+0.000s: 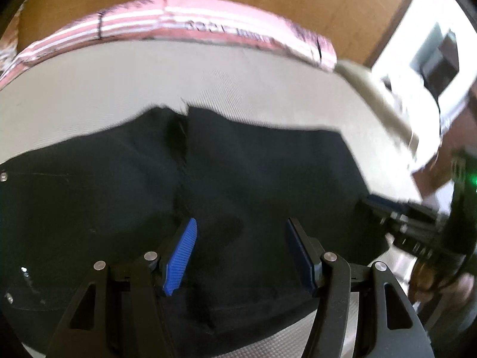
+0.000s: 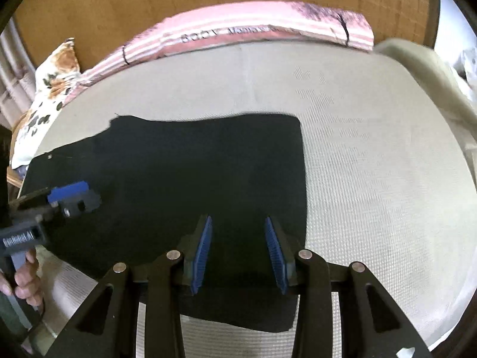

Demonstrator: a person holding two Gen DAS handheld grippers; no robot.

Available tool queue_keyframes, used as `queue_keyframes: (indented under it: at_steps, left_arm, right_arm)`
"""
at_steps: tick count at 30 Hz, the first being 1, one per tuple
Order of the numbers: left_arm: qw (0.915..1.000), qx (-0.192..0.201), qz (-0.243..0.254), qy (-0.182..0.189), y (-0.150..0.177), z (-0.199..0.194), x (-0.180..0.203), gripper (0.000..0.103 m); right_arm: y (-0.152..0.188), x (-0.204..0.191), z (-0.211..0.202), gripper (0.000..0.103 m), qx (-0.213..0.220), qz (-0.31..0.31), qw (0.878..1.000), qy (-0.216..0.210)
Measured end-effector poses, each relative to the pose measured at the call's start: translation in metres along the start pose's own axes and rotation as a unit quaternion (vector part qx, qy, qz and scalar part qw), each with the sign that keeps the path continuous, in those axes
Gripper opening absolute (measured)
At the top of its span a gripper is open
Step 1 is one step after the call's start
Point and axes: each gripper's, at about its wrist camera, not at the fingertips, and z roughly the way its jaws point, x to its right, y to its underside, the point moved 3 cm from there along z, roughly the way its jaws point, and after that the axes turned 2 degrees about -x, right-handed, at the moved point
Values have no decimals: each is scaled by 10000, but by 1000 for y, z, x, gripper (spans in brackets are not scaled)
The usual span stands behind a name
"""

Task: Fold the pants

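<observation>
Both tools, left tool [image 1: 241, 256] and right tool [image 2: 238, 253], hover apart and empty over the black fabric pants [image 2: 184, 179] on the beige woven mattress [image 2: 372, 164]; a shallow pinch would likely lift only the top layer, skewing the fold.

A beige woven mattress [image 2: 372, 164] carries everything here, its surface showing a fine ribbed weave with a faint seam running away toward the far edge. Black pants [image 2: 193, 179] lie flat directly on it, spread across the near left part, their right edge straight and their far edge stepped near the left end. In the left wrist view the pants [image 1: 238, 185] show a dark seam or slit at their far edge. Along the mattress's far edge lies a long pink striped pillow [image 2: 253, 35] with printed lettering, and a floral cushion [image 2: 50, 89] sits at the far left corner beside it.
</observation>
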Motion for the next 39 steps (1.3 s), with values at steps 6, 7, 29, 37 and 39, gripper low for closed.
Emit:
queue_keyframes:
  at_steps: [6,7,29,37,39]
  left_arm:
    - [9981,-203,549,-199,31,2,9,62]
    - [9978,-208,567,-270,36,1,9,62]
    - [9987,389,333,-42,-61,9,0,62]
    - [9993,212,93,-278,-66,49,-29,62]
    - [9992,188,112,-340,-66,49,-28,62]
  right_arm:
    - [28,0,10,36,-250,-127,9996,-59]
    - [32,-2,9,36,-214,-178,9996,-34]
    - [-62,18,20,35,169,-217,9995,161]
    - [-87,24,55,34,115,-224,9989,396]
    - [-90,24,59,34,145,-241,9986,450]
